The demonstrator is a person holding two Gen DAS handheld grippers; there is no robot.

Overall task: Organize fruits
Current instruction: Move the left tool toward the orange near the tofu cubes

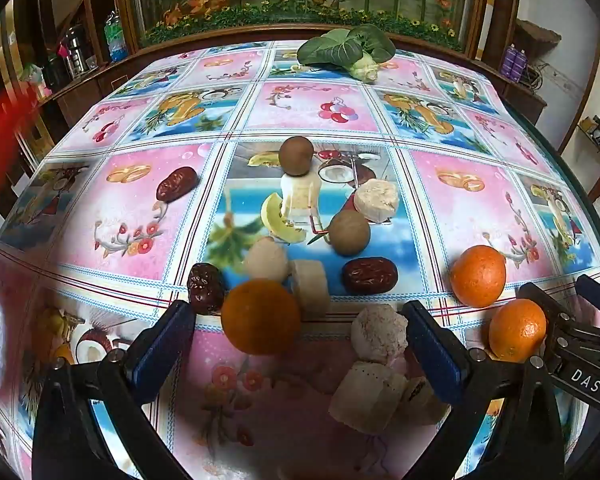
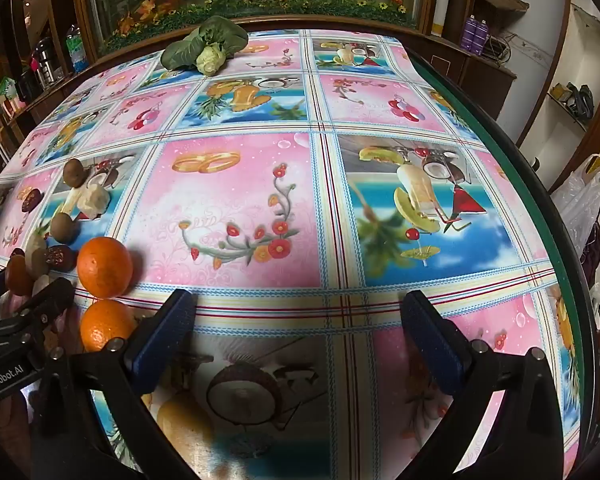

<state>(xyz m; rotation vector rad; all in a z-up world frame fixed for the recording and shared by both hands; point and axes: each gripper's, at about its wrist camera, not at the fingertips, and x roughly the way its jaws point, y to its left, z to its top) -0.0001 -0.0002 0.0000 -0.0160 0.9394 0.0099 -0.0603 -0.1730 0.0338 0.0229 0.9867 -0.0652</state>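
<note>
Both hand-held grippers stood spread and empty: left hand-held gripper, right hand-held gripper. The round orange mandarin, apparently loose on the glossy patterned bench, risked rolling if nudged by a finger.

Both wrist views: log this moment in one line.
left gripper: open, over oranges | right gripper: open, empty | fruit loose on table

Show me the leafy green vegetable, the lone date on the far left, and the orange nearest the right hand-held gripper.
leafy green vegetable (image 1: pixel 346 53), left wrist view, leaf
lone date (image 1: pixel 177 184), left wrist view, middle
orange (image 2: pixel 105 325), right wrist view, peel
</note>
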